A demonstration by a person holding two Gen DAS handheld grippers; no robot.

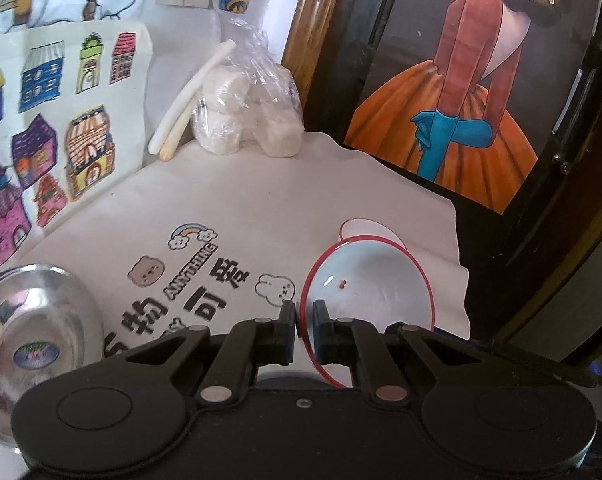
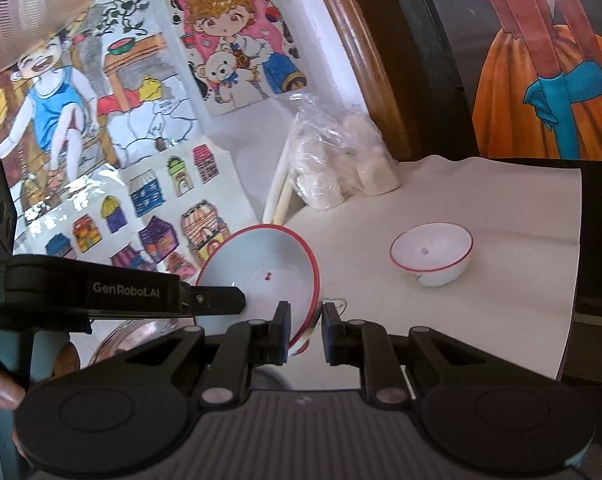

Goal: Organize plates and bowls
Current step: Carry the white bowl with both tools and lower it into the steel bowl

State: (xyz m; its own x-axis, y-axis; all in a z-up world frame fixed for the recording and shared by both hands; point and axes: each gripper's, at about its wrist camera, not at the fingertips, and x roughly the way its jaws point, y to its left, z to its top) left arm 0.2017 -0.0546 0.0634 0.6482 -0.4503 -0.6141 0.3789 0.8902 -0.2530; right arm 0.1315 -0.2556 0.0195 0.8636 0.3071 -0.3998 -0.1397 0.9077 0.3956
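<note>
- Above the white cloth (image 2: 481,320), both grippers grip one big red-rimmed bowl (image 2: 261,272), which is tilted up on its side, its pale blue inside facing the cameras.
- At the bowl's lower rim, the right gripper (image 2: 306,330) has its jaws nearly closed, the rim pinched between the blue pads.
- On the bowl's left side (seen from the right wrist), the left gripper (image 2: 237,300) reaches in; its own camera shows the left gripper's jaws all but closed with the red rim clamped between them (image 1: 306,322).
- Right of the big bowl and well apart from it, a small red-rimmed bowl (image 2: 431,258) sits upright on the cloth.
- Left of the big bowl, in the left wrist view, a steel bowl (image 1: 37,340) lies at the cloth's near edge.
- Behind the big bowl, at the far edge of the cloth, a clear bag of white lumps (image 1: 247,112) leans by the wall, with two pale sticks (image 1: 185,108) propped just beside it.
- Left of the grippers, a thumb of the person's hand (image 2: 1,392) shows at the picture edge.
</note>
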